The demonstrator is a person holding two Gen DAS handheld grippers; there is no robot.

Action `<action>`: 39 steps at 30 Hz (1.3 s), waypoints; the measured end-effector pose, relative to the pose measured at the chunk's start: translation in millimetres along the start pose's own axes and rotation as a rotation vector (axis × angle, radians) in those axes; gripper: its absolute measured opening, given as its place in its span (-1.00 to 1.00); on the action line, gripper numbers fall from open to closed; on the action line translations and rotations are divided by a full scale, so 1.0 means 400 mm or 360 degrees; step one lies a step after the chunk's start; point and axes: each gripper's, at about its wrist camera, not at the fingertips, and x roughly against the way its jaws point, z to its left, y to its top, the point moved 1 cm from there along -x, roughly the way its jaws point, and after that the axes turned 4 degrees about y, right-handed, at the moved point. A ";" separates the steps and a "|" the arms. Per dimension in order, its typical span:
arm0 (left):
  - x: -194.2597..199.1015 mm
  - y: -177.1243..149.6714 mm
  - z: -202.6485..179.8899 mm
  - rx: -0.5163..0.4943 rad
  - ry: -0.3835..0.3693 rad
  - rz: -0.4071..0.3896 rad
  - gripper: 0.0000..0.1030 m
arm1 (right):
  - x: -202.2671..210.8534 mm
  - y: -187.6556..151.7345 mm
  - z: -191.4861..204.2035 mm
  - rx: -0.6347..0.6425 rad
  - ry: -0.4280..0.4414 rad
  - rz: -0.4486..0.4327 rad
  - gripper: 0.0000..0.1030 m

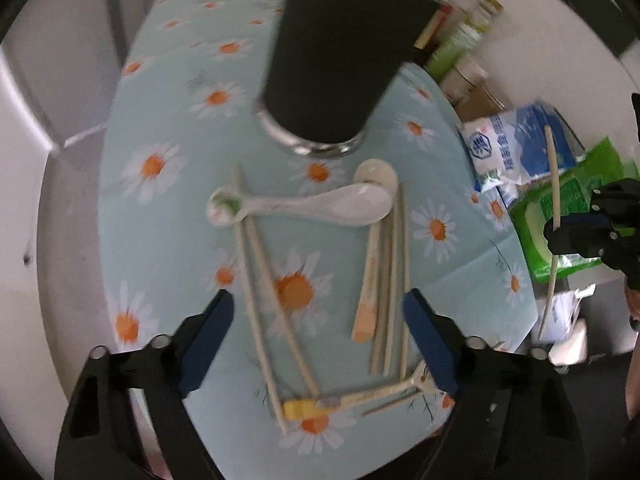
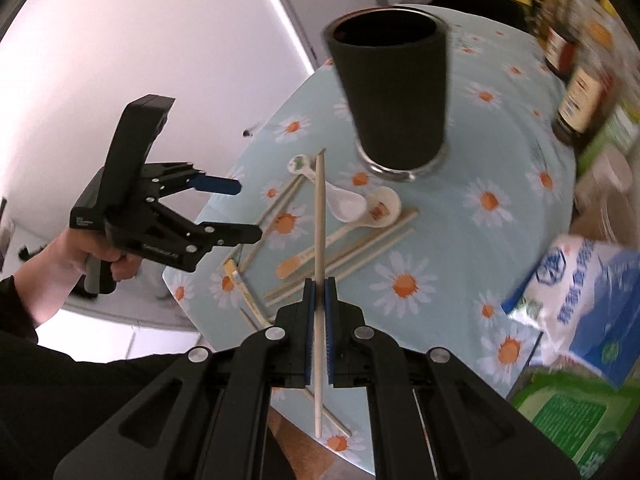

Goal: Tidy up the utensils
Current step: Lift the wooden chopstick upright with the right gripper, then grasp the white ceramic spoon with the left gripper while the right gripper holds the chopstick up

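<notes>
Clamped together on a single pale chopstick [image 2: 319, 240] at lower centre of the right wrist view: the right gripper [image 2: 319, 332], blue pads pressing the stick from both sides, stick running up the frame past the fingertips and sticking out below them too. Seen from the left wrist view at the far right edge as well [image 1: 576, 236], same chopstick [image 1: 554, 204] crossing it, lifted off the table. Spread wide apart at the bottom of the left wrist view: the left gripper [image 1: 324, 344], blue fingers [image 1: 208, 340] flanking the scattered utensils with nothing pressed between them. In the right wrist view, at middle left, held by a hand [image 2: 80, 252] in a dark sleeve, fingers likewise parted [image 2: 248, 212]. Just beyond, on the table [image 1: 168, 216] with its pale blue daisy cloth: two loose chopsticks [image 1: 260, 300] lying crossed at left of centre, a bundle of more chopsticks [image 1: 394, 280] at right of centre, a white ceramic spoon [image 1: 304, 206] lying across the middle, a cream spoon with an orange handle tip [image 1: 370, 280] beside the bundle, and a yellow-tipped utensil [image 1: 352, 398] at the bottom near the right fingertip. Farther up, a tall black cup [image 1: 340, 60] with a shiny metal base, upright, open mouth visible in the right wrist view [image 2: 396, 96]. Toward the right edge, a blue and white bag [image 1: 516, 144], green packaging [image 1: 568, 208], and blurred bottles [image 2: 580, 96] at upper right.
</notes>
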 end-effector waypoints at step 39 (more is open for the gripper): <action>-0.188 0.115 -0.217 -0.1333 0.0146 0.0174 -0.92 | 0.065 -0.081 -0.076 -0.0260 0.0117 -0.0244 -0.89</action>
